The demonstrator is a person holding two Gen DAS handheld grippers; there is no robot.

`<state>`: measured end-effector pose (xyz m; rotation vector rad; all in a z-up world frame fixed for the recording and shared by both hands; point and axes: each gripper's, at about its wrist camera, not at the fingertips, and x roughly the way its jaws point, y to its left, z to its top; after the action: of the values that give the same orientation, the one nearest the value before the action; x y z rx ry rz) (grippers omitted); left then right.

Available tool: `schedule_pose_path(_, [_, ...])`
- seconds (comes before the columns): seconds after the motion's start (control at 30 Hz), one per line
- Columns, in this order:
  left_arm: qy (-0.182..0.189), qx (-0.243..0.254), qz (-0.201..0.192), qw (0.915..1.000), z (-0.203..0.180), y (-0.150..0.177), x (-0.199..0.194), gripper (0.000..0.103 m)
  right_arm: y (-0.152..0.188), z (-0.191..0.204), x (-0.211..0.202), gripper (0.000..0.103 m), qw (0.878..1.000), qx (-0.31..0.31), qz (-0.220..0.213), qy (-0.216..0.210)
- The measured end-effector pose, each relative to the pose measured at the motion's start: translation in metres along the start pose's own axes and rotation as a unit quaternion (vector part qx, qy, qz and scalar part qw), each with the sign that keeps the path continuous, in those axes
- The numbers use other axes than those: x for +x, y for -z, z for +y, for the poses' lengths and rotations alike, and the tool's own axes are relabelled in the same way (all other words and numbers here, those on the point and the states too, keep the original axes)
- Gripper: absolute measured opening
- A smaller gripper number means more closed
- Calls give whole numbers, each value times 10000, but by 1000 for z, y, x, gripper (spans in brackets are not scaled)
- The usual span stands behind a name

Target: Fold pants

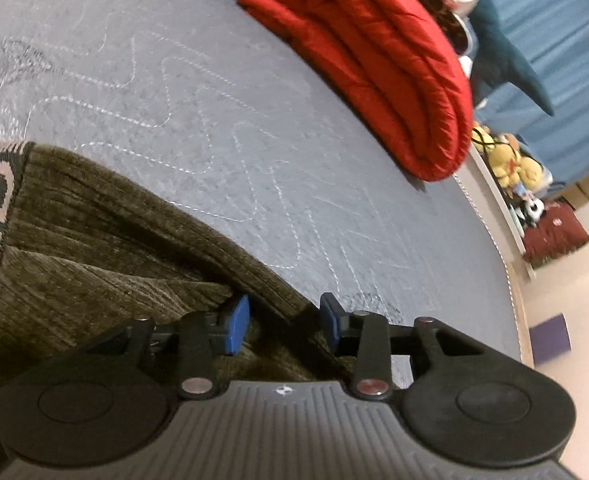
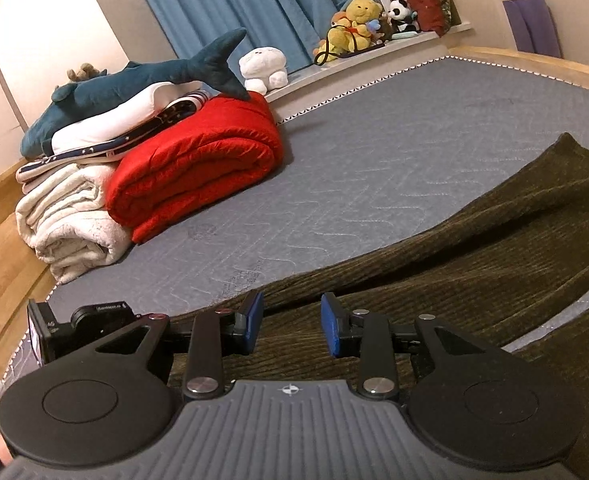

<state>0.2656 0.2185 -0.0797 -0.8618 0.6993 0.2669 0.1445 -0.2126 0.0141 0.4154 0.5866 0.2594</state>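
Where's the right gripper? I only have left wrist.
Observer: The right gripper sits low over the brown corduroy pants, jaws open, nothing pinched between them.
Operator: Which way does the leg run?
Observer: In the right wrist view it runs away to the right, and its far end lies flat on the grey mattress.
Operator: Anything next to the red quilt?
Observer: A folded white blanket lies against it, and a blue shark plush tops the stacked bedding behind.
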Motion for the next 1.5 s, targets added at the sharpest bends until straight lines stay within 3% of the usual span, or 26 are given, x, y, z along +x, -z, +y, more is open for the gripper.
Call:
schedule_pose_path(0.23, [-41,-166,-71,9998,0,0,2,42,2,-1,-2,35,10000,-12,44,76])
schedule_pose_path(0.43, [182,-536,-157,9983,0,-1,-8,44,7,-3,-12,35,9998,-62,-22,178])
schedule_pose_path(0.53, [-14,-503,-57,9987,-1,2,1,44,9,0,-19,35,9999,-62,-6,158])
schedule_pose_path(0.6, [-168,-391,21,9991,-3,5,7,34,11,4,-25,35,9998,-152,-38,159])
schedule_pose_path(0.67, [-187,-267,66,9994,-7,8,6,5,12,6,-31,35,9995,-277,-67,164])
schedule_pose_path(0.8, [-127,231,-69,9996,-23,11,-23,3,10,1,-40,35,9982,-504,-180,259])
schedule_pose_path(1.03, [362,813,-133,9959,-37,37,-122,2,-11,-53,-50,35,9978,34,-322,579])
schedule_pose_path(1.23, [366,1964,246,9795,-24,117,-221,2,-32,-126,-51,35,9892,765,-581,1111])
schedule_pose_path(1.37, [160,2333,676,9699,3,166,-238,2,-43,-171,-37,33,9839,981,-642,1348])
schedule_pose_path(1.43, [4,2410,622,9685,15,179,-236,2,-45,-193,-26,33,9820,1185,-598,1343])
schedule_pose_path(1.5, [-164,1992,543,9783,27,176,-232,6,-48,-208,-12,33,9793,1376,-562,1373])
